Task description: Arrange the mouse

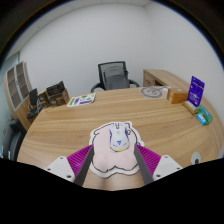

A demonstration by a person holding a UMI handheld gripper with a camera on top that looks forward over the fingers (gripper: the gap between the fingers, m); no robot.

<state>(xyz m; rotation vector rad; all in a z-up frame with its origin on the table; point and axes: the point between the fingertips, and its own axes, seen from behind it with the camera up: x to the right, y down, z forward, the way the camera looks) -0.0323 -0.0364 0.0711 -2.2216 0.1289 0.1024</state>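
A white mouse (121, 131) lies on a cartoon-shaped mouse pad (99, 141), white with a pale pink wrist rest (112, 164) at its near end. The pad rests on the wooden table (70, 125). My gripper (114, 168) is open and low over the table. Its left fingertip (87, 165) and right fingertip (141, 165) stand on either side of the wrist rest, right at its edges. The mouse sits just beyond the fingertips. The pad's near edge is hidden below the fingers.
A black office chair (114, 75) stands behind the table's far edge. Papers (82, 99) lie at the far left. A round object (152, 91), a purple box (196, 91) and a teal item (204, 116) sit to the right. Shelves (18, 88) line the left wall.
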